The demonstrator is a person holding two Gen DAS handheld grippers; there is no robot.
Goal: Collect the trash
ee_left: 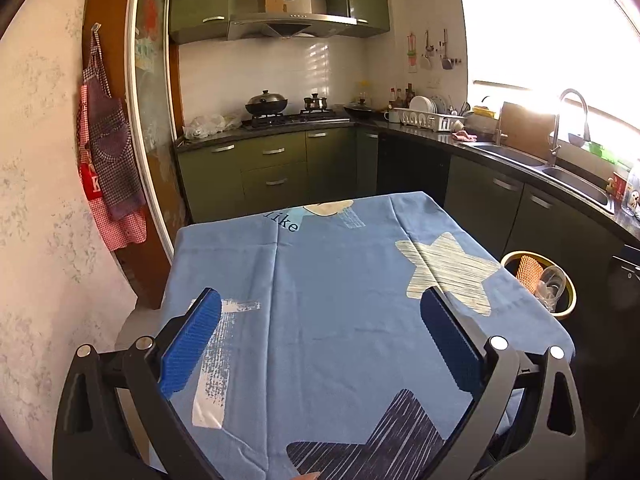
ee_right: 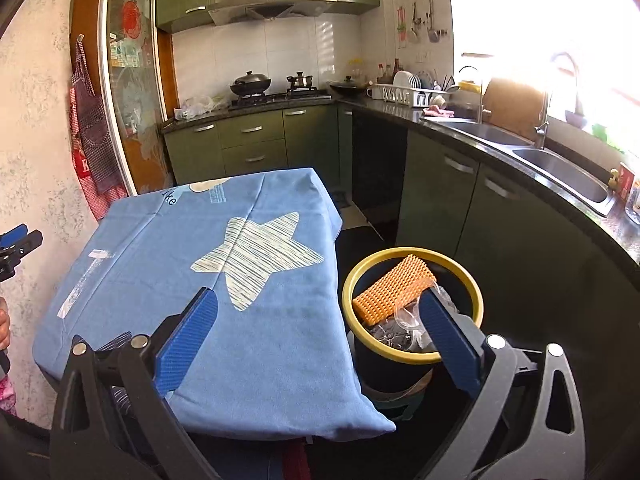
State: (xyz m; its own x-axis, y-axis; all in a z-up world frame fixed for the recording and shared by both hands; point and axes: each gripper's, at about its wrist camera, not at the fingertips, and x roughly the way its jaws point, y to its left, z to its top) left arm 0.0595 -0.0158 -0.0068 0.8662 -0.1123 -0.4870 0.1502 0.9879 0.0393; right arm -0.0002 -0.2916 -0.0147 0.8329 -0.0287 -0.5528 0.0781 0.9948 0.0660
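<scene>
A dark trash bin with a yellow rim [ee_right: 476,292] stands on the floor right of the table; it also shows in the left wrist view [ee_left: 570,308]. In it lie an orange mesh piece [ee_right: 394,292] and a crumpled clear plastic cup [ee_right: 404,320]. My left gripper [ee_left: 320,320] is open and empty over the table's blue star-print cloth [ee_left: 320,272]. My right gripper [ee_right: 320,312] is open and empty, above the table's right edge, its right finger over the bin. The left gripper's tip shows at the far left of the right wrist view [ee_right: 16,240].
Green kitchen cabinets [ee_left: 272,160] with a stove and pots stand behind the table. A dark counter with a sink [ee_right: 560,168] and dish rack runs along the right. Aprons [ee_left: 108,160] hang on the left wall. Dark floor lies between table and counter.
</scene>
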